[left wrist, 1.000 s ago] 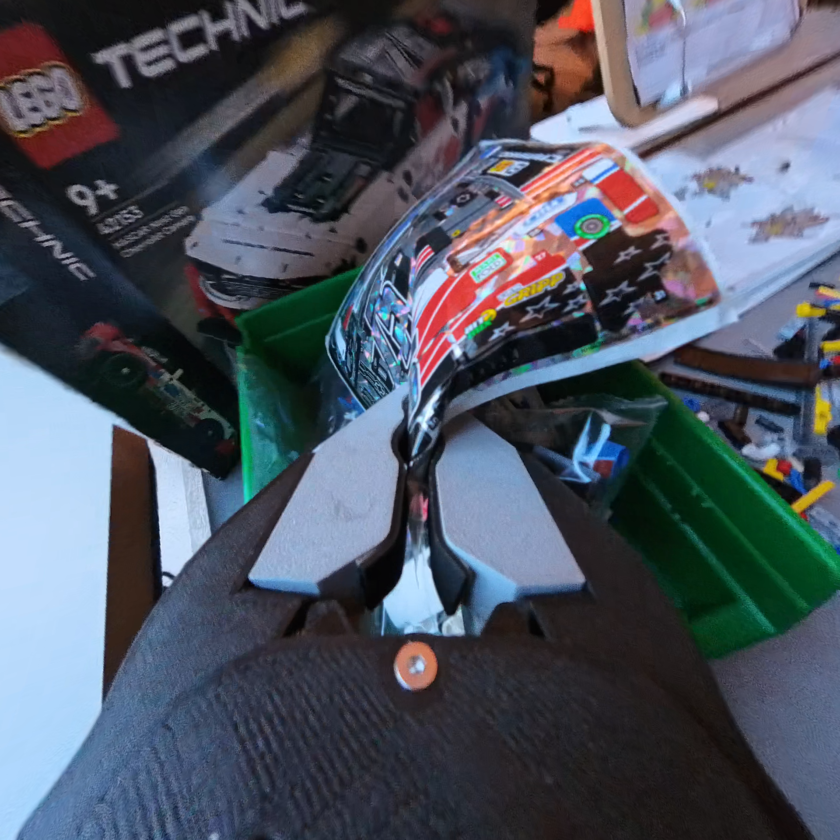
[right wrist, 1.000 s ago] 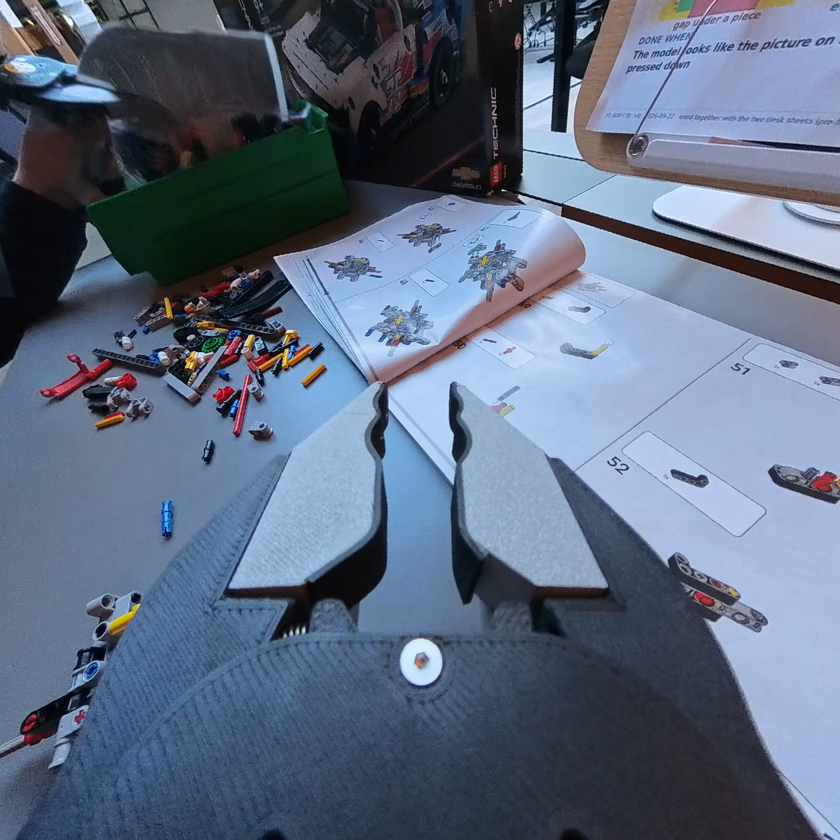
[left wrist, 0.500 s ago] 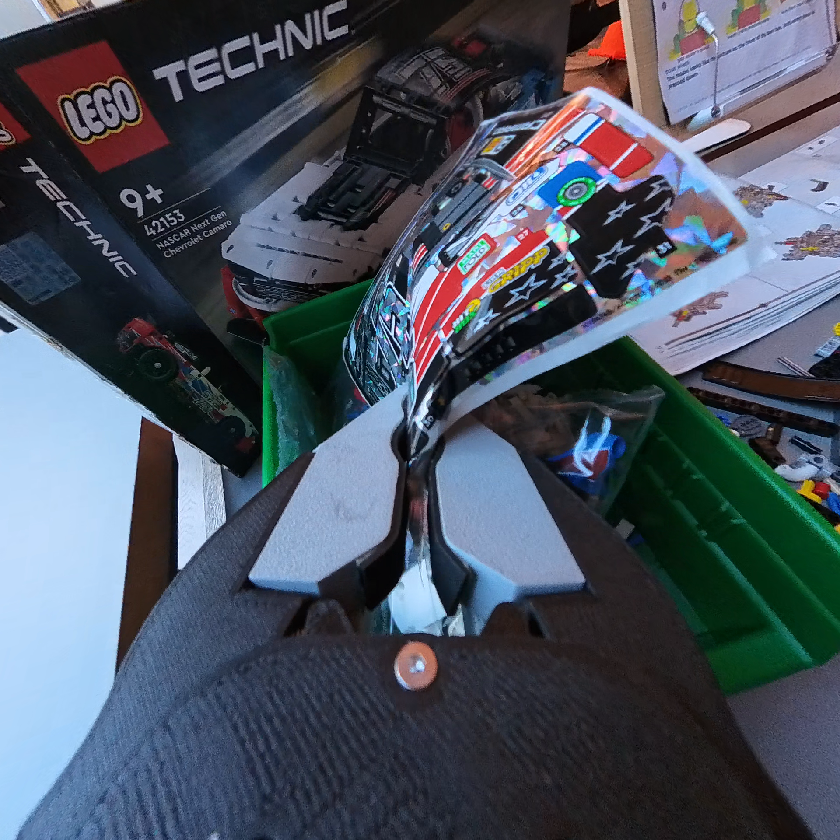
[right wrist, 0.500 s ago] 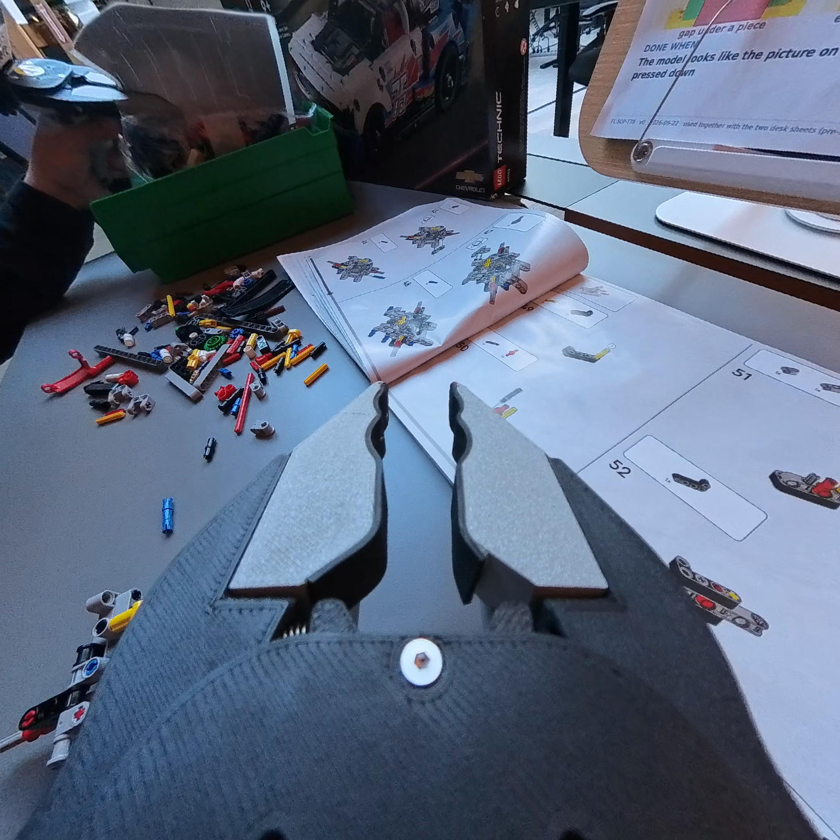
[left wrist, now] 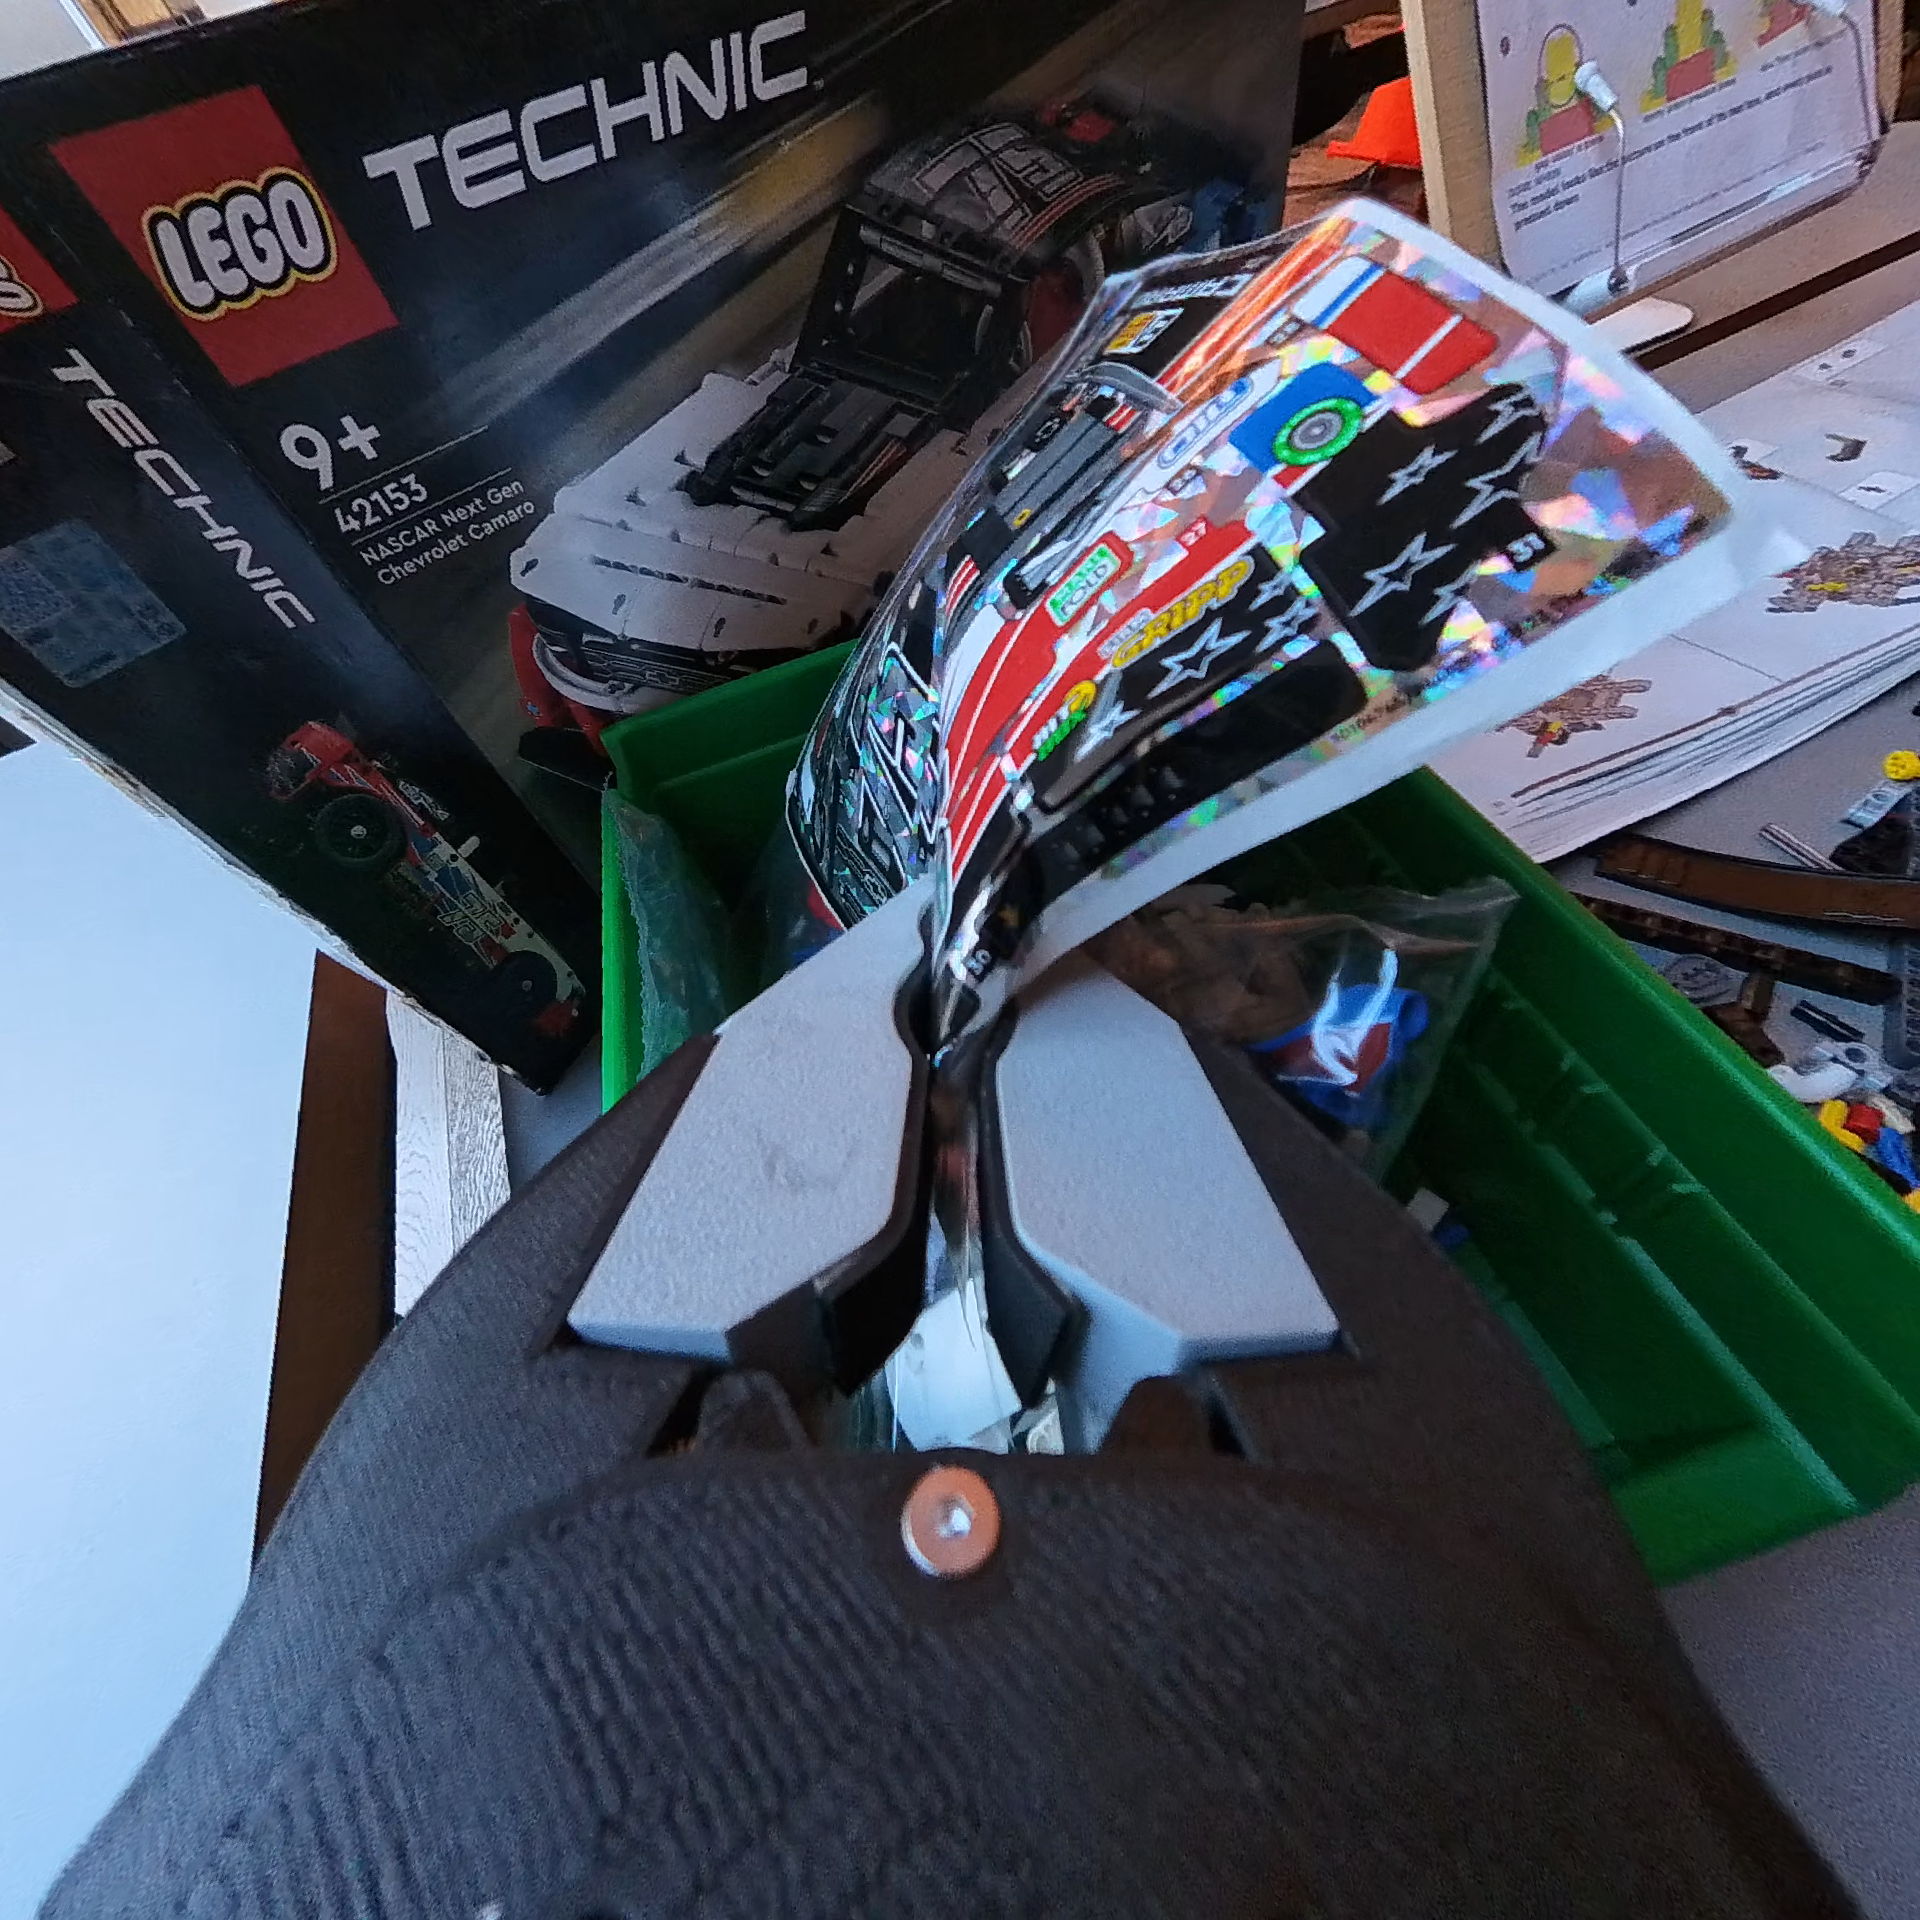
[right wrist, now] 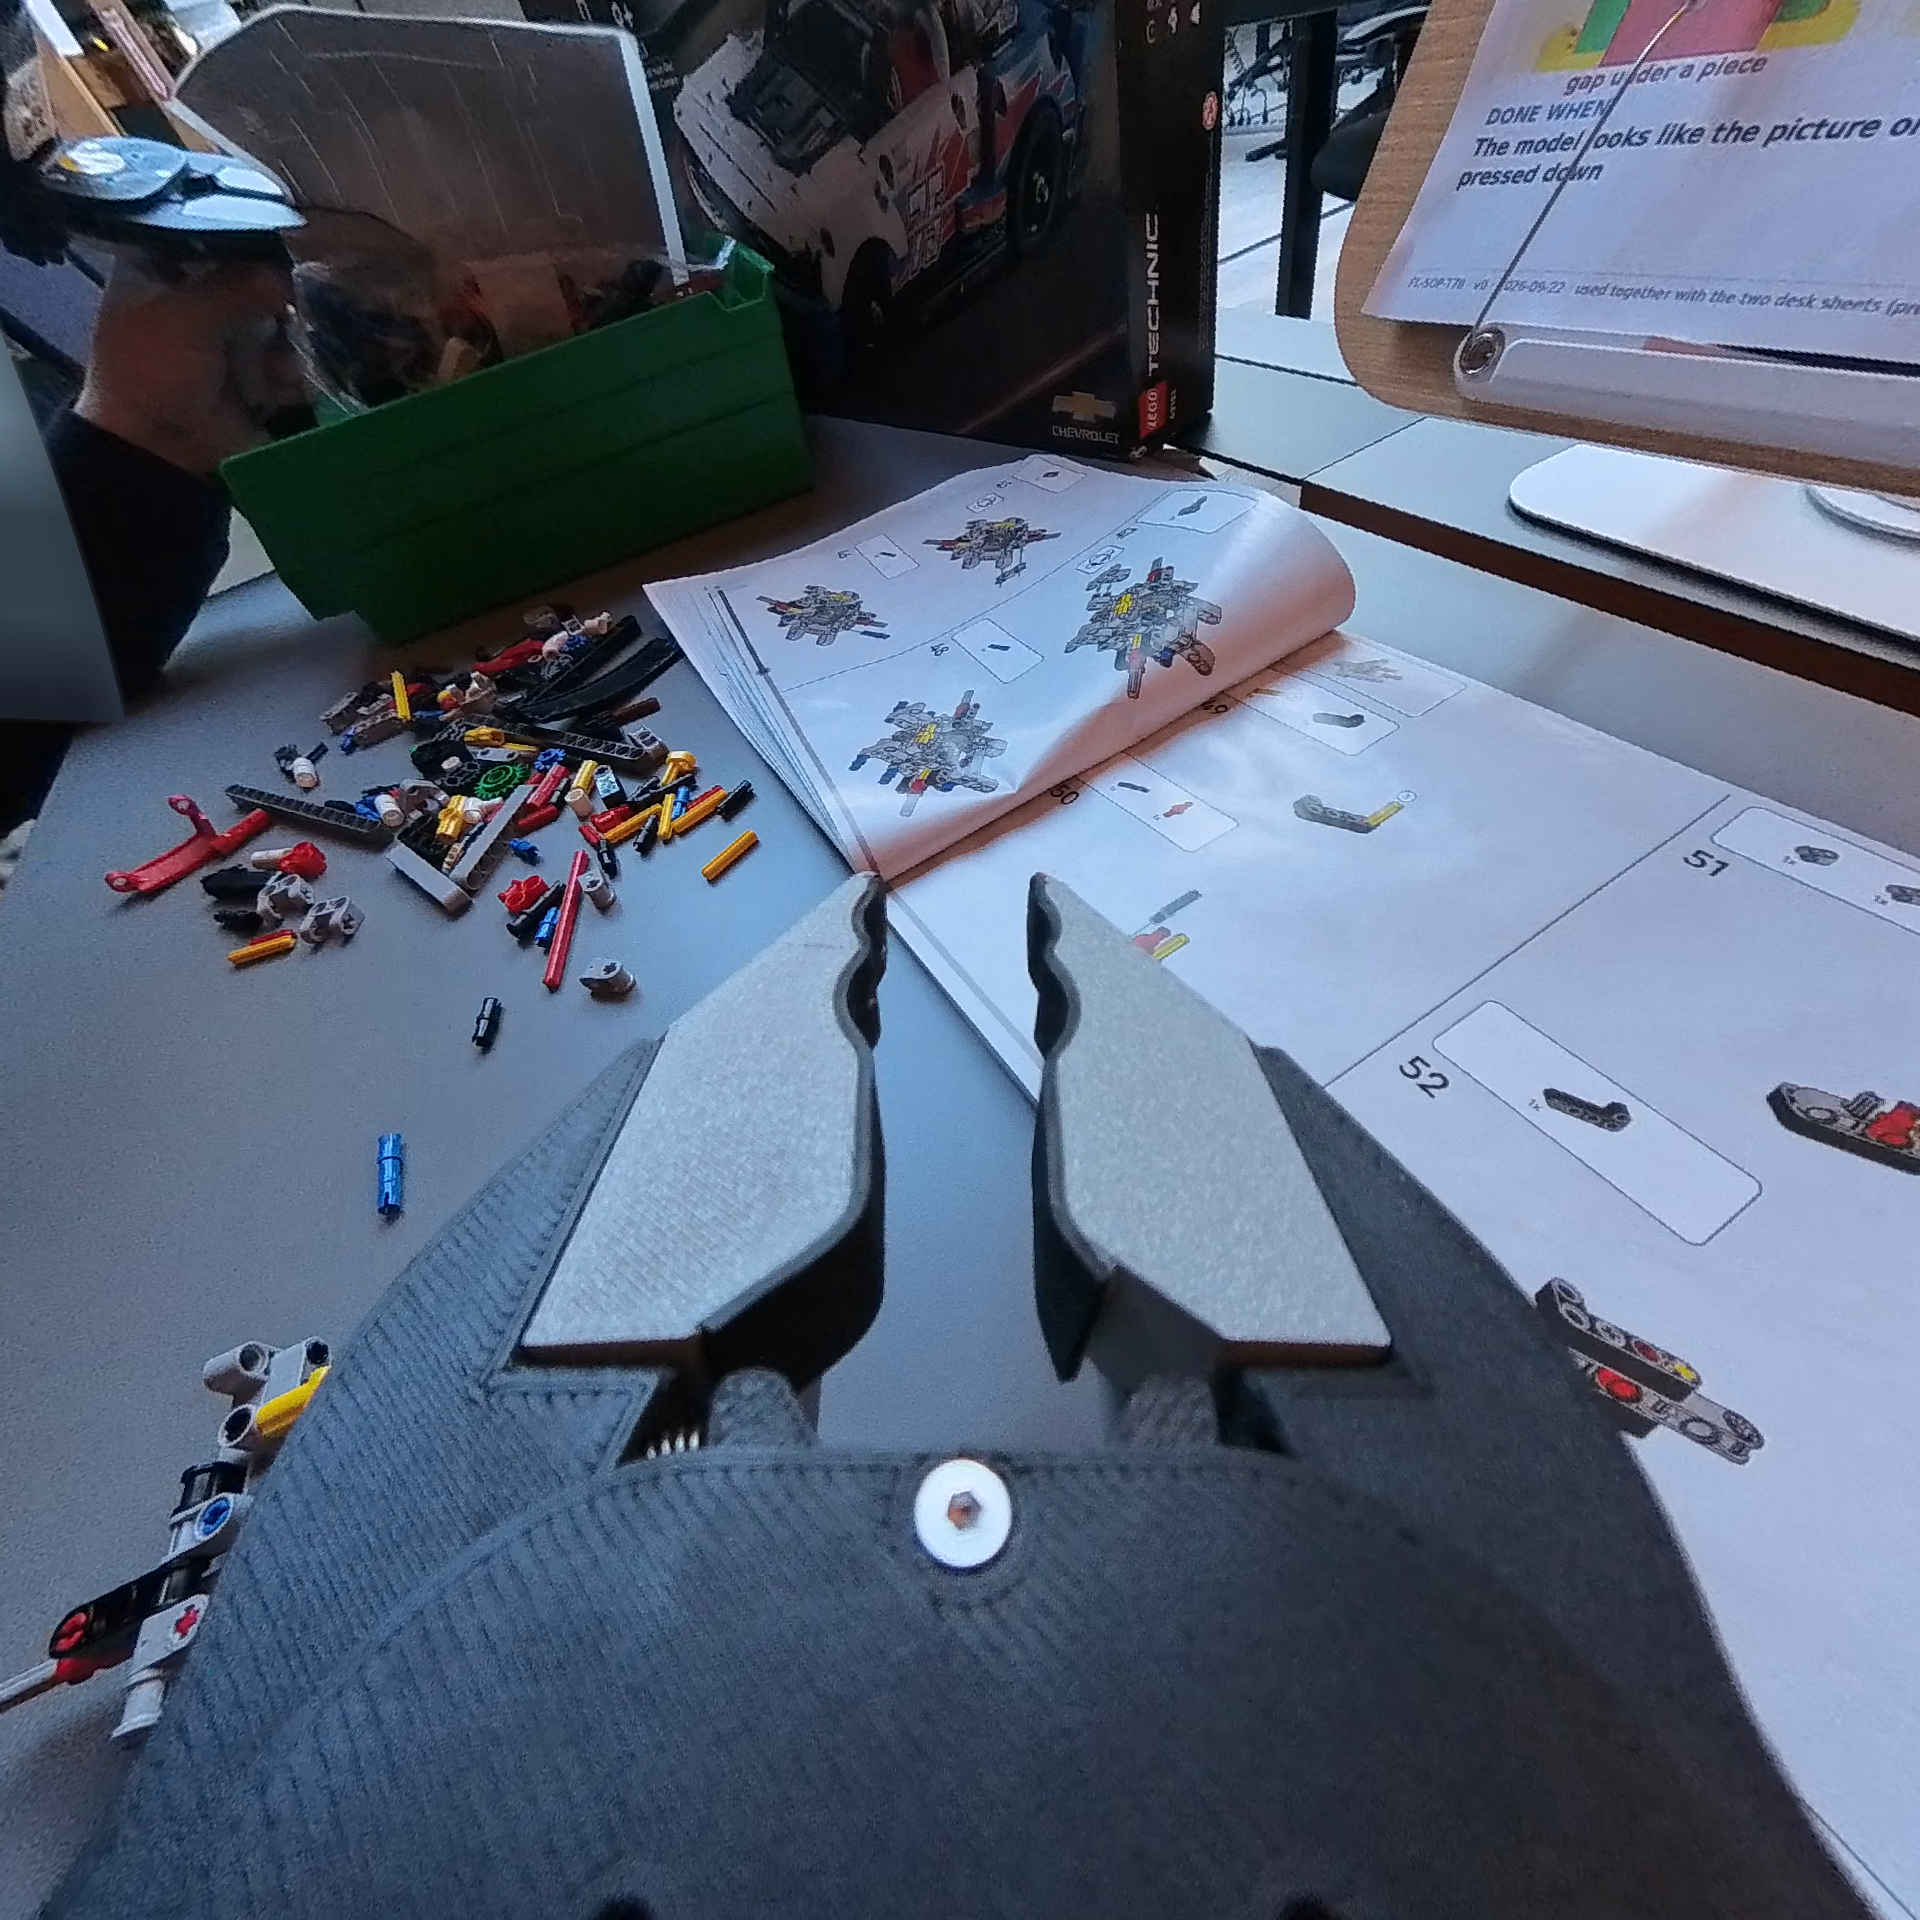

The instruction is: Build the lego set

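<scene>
On a grey table (right wrist: 208,1091), a sticker sheet (left wrist: 1247,540) is clamped by the left gripper (left wrist: 951,997) above a green bin (left wrist: 1662,1143); at twelve o'clock of the right gripper (right wrist: 956,914), held apart and empty, a booklet (right wrist: 1351,883) is spread.

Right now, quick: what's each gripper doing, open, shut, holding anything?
Left gripper: shut on the shiny sticker sheet, held up over the green bin.
Right gripper: open, holding nothing, above the instruction booklet edge.

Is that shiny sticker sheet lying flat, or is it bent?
Bent. The sticker sheet curls up and over from the shut left gripper, arching above the green bin.
</scene>
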Demonstrator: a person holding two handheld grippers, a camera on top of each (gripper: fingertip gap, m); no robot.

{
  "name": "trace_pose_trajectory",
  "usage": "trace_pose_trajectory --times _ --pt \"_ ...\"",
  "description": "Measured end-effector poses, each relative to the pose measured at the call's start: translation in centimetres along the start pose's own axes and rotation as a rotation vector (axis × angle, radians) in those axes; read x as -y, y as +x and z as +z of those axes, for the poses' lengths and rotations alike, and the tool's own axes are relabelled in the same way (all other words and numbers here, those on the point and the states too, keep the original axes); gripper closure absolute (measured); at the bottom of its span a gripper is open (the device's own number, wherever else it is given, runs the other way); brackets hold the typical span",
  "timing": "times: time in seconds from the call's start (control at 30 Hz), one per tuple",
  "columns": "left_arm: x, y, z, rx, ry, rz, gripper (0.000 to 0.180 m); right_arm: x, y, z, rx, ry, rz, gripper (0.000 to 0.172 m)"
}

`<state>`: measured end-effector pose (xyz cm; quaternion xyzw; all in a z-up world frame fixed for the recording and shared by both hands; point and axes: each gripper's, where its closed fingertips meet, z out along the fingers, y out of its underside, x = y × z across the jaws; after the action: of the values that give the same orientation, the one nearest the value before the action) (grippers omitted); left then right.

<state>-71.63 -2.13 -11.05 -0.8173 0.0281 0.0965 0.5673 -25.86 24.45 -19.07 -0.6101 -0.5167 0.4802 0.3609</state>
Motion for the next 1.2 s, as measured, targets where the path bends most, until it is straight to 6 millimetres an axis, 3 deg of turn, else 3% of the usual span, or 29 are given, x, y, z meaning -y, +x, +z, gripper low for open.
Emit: trace_pose_trajectory --times 1.2 --pt "-0.13 0.21 0.18 0.004 0.001 0.000 0.180 0.08 -0.11 -0.03 0.003 0.005 -0.008 0.148"
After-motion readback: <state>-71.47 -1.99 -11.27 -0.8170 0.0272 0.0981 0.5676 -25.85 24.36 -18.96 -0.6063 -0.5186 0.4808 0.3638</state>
